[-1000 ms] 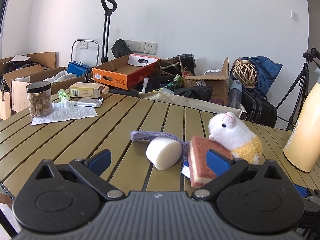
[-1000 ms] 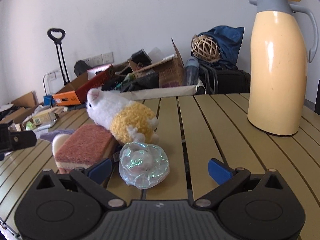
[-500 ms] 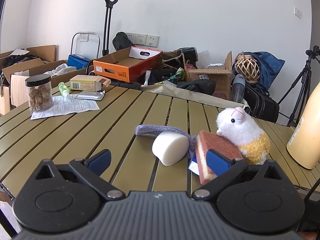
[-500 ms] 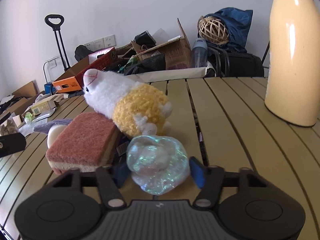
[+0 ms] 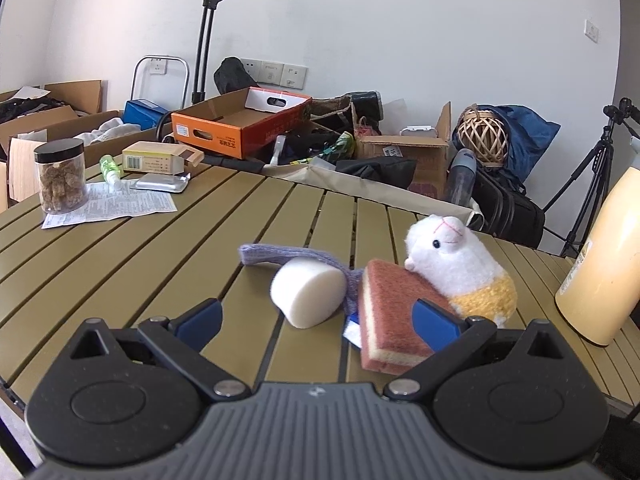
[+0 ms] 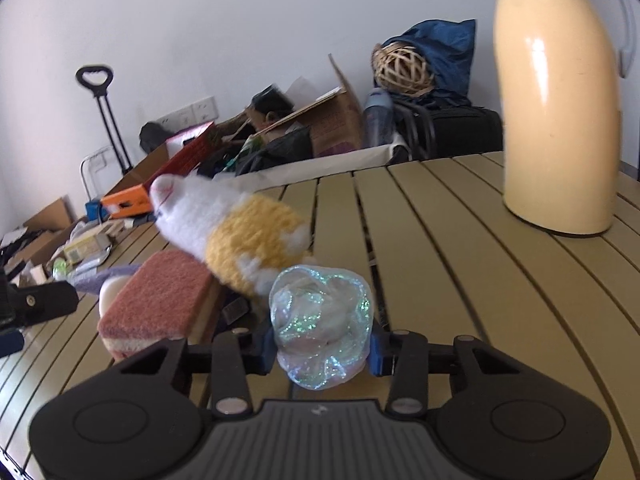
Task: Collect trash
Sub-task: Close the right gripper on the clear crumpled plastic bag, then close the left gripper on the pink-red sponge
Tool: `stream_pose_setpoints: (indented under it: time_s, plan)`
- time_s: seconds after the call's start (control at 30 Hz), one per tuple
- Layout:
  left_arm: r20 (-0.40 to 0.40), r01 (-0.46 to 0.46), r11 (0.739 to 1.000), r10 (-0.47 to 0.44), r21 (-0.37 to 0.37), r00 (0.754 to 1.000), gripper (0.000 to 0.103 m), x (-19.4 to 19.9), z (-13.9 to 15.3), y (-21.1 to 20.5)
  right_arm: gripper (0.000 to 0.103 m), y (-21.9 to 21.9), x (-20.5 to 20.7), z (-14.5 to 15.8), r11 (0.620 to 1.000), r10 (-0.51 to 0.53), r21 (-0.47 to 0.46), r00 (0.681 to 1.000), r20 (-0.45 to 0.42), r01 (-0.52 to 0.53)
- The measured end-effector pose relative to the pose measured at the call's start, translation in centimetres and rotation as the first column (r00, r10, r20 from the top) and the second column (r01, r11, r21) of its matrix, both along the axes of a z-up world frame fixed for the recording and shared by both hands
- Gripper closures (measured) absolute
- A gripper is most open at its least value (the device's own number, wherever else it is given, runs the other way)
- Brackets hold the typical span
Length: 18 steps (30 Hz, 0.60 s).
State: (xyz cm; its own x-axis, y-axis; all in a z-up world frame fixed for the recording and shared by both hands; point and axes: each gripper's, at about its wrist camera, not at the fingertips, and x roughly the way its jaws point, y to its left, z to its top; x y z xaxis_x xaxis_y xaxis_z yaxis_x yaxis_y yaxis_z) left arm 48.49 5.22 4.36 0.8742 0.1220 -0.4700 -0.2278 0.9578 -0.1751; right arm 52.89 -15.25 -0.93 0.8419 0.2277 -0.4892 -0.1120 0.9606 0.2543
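Observation:
My right gripper (image 6: 318, 350) is shut on a crumpled iridescent plastic wrapper (image 6: 320, 322) and holds it just above the slatted table (image 6: 460, 280). Right behind it lie a white and yellow plush toy (image 6: 240, 236) and a red-brown sponge (image 6: 156, 304). My left gripper (image 5: 316, 318) is open and empty, low over the table (image 5: 140, 256). In front of it lie a white foam cylinder (image 5: 308, 298), a purple cloth strip (image 5: 276, 254), the sponge (image 5: 390, 320) and the plush toy (image 5: 456, 268).
A cream thermos (image 6: 556, 112) stands at the right; it also shows in the left wrist view (image 5: 604, 256). At the table's far left are a jar (image 5: 62, 176), a printed paper (image 5: 112, 204), a small box (image 5: 160, 158) and a foil pack (image 5: 162, 184). Boxes and bags crowd the floor behind.
My right gripper moved forward around the wrapper and shut on it, then lifted and tilted. The left gripper drifted slightly back and up, still open.

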Motion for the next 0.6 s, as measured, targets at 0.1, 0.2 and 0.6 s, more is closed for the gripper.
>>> stream_pose_setpoints:
  time_s: [0.1, 0.2, 0.6]
  plan:
    - [0.007, 0.022, 1.0, -0.022, 0.012, 1.0, 0.0, 0.3, -0.1, -1.1, 0.062, -1.5, -0.5, 0.4, 0.999, -0.045, 0.017, 0.999, 0.023, 0.044]
    - [0.013, 0.043, 0.998, -0.044, 0.037, 0.999, 0.0, 0.7, -0.4, -2.5, 0.063, -3.1, -1.0, 0.6, 0.996, -0.082, 0.036, 0.996, 0.044, 0.081]
    - [-0.038, 0.083, 0.985, -0.079, 0.149, 0.996, 0.0, 3.5, -1.7, -7.6, 0.063, -7.9, -2.7, 0.5, 0.987, -0.158, 0.021, 0.986, 0.06, 0.157]
